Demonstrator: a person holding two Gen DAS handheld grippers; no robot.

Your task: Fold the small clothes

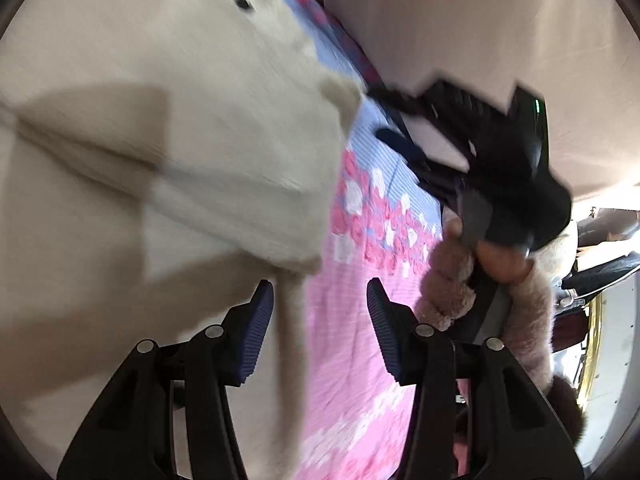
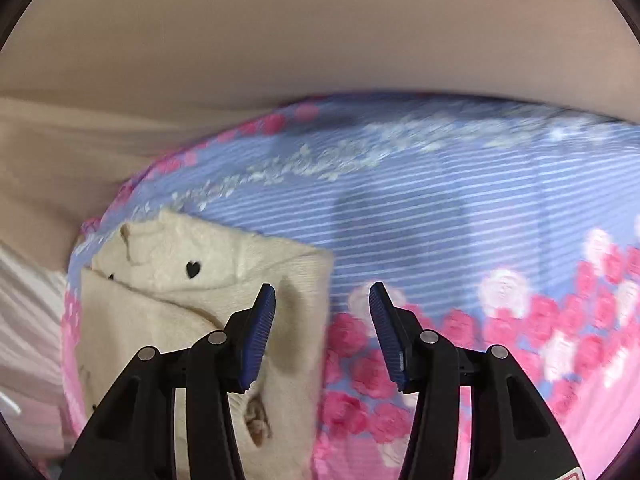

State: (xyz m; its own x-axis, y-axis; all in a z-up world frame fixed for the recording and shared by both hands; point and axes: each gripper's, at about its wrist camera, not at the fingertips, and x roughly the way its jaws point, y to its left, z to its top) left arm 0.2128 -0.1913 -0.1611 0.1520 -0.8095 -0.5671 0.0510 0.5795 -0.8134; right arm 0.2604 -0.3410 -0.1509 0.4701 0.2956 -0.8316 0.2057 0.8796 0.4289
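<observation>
A cream knitted garment fills the left of the left wrist view, blurred, with a dark spot near its top. It lies folded on a pink and blue floral bedspread. My left gripper is open; a cream edge runs below the gap and neither pad touches it. In the right wrist view the same garment shows a small black heart. My right gripper is open above the garment's right edge, with nothing pinched. From the left wrist view, the right gripper hangs over the bedspread, carried by a hand in a fuzzy pink sleeve.
A plain beige surface rises behind the bedspread. A pale striped cloth lies at the left edge of the right wrist view. Furniture and clutter show past the bed's far right.
</observation>
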